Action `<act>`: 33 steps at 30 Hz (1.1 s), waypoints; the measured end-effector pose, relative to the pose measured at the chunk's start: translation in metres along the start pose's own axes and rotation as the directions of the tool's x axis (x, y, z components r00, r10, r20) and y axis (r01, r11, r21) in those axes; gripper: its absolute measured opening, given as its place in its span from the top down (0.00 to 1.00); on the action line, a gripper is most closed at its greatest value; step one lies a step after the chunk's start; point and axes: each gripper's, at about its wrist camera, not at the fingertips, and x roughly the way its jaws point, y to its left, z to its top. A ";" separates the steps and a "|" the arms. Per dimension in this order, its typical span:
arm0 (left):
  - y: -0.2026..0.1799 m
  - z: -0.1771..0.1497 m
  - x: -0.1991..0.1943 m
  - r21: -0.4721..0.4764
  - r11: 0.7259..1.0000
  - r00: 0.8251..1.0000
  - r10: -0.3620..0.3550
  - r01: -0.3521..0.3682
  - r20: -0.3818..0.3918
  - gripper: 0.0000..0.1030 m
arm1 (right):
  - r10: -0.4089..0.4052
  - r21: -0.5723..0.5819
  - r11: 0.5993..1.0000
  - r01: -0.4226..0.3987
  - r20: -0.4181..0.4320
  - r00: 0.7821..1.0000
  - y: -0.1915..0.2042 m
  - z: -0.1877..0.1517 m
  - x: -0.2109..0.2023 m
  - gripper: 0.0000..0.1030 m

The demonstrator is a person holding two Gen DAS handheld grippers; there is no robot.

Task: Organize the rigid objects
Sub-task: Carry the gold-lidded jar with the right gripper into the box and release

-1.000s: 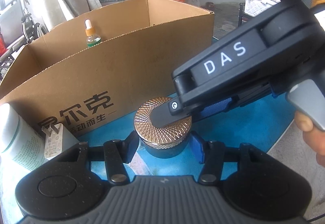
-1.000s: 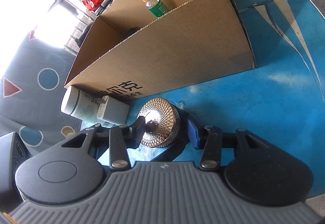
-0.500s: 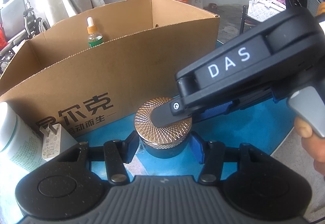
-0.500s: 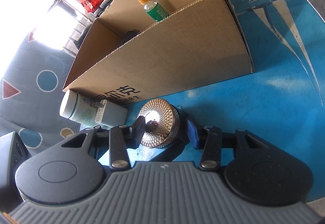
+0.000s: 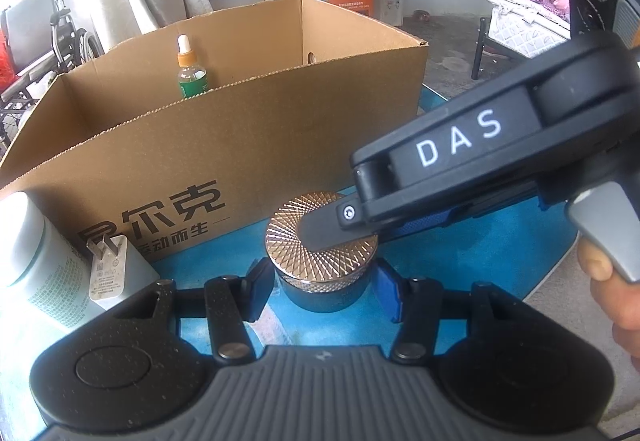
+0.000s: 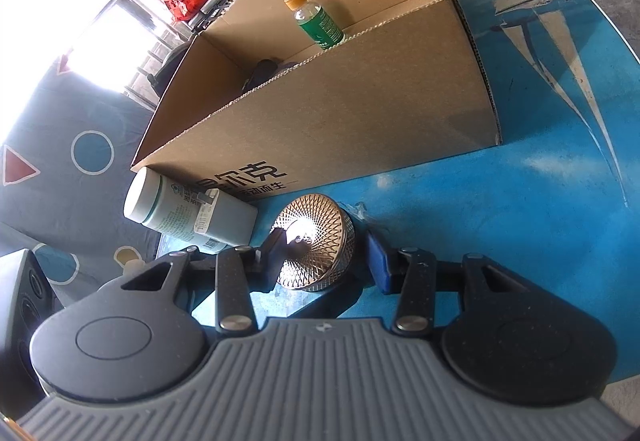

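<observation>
A dark jar with a gold ribbed lid [image 5: 316, 267] stands on the blue table [image 5: 480, 261] in front of a cardboard box [image 5: 248, 145]. My left gripper [image 5: 322, 291] is shut on the jar's body, one pad on each side. My right gripper [image 6: 325, 261] comes in from the right, rolled sideways. One of its fingers [image 5: 320, 233] lies across the top of the lid [image 6: 320, 229]. Its blue pad [image 6: 376, 261] stands a sliver away from the rim, so its jaws are not closed on the lid.
Inside the box [image 6: 340, 129] stand a green dropper bottle [image 5: 192, 69] and a dark object [image 6: 262, 71]. A white bottle [image 5: 36, 265] lies left of the jar with a white plug [image 5: 108, 269] on it. The table edge [image 5: 560, 261] runs close on the right.
The jar keeps its place between my left fingers while the box and plug drift slightly in that view. Both pairs of jaws keep their width.
</observation>
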 end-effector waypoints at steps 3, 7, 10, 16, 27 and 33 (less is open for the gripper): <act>0.000 0.000 -0.003 -0.002 1.000 1.000 0.003 -0.003 0.007 0.47 | 0.002 -0.009 1.000 -0.002 0.005 1.000 0.003 -0.001 -0.004 0.59; -0.001 -0.002 -0.007 -0.002 1.000 1.000 0.010 -0.010 0.018 0.47 | 0.005 -0.024 1.000 -0.005 0.013 1.000 0.008 -0.004 -0.010 0.59; -0.001 -0.002 -0.011 -0.003 1.000 1.000 0.016 -0.016 0.027 0.47 | 0.009 -0.034 0.999 -0.009 0.020 1.000 0.012 -0.005 -0.014 0.59; -0.003 -0.001 -0.022 -0.002 0.999 0.998 0.033 -0.033 0.046 0.47 | 0.016 -0.061 0.998 -0.014 0.032 0.999 0.020 -0.007 -0.024 0.59; 0.002 0.026 -0.065 -0.014 0.996 0.986 0.089 -0.088 0.143 0.47 | 0.065 -0.157 0.986 -0.048 0.107 0.992 0.060 0.006 -0.064 0.59; 0.018 0.071 -0.077 -0.034 0.997 0.976 0.081 -0.075 0.203 0.47 | 0.091 -0.238 0.970 -0.051 0.159 0.983 0.086 0.044 -0.086 0.58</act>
